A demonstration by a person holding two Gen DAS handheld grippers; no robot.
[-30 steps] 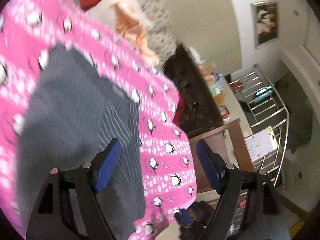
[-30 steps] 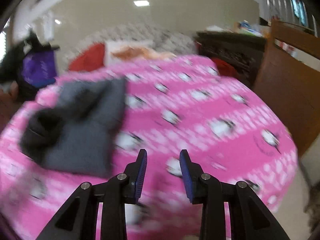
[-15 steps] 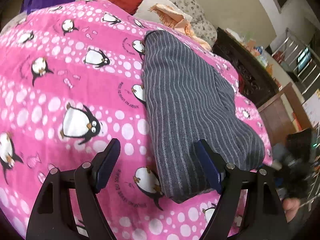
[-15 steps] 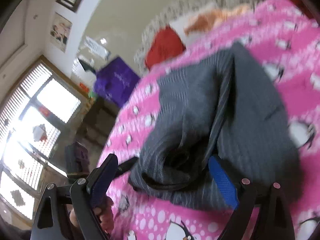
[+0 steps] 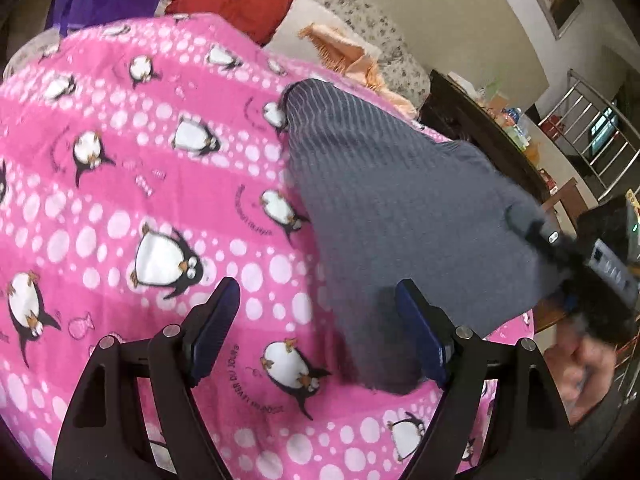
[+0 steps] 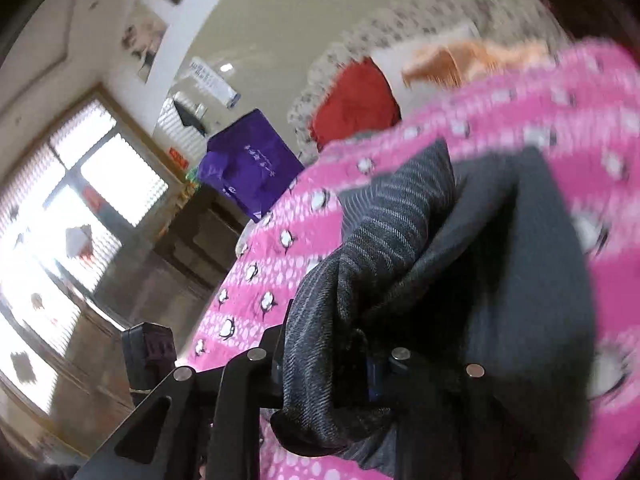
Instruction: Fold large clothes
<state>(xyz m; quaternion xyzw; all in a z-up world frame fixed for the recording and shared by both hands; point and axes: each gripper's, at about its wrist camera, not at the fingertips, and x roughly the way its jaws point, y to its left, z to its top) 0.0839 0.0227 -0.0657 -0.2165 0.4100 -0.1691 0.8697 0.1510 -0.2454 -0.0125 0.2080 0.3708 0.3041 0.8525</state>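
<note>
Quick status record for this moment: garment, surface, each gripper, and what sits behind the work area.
garment: grey striped garment, bunched, one end lifted
surface: pink penguin blanket
left gripper: open, empty, above the garment's near edge
right gripper: shut on the garment's bunched end
behind: red cushion, orange cloth, purple bag
view quality: right wrist view blurred

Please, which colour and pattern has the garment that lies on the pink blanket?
Dark grey with thin pale stripes; the garment shows best in the left wrist view.
</note>
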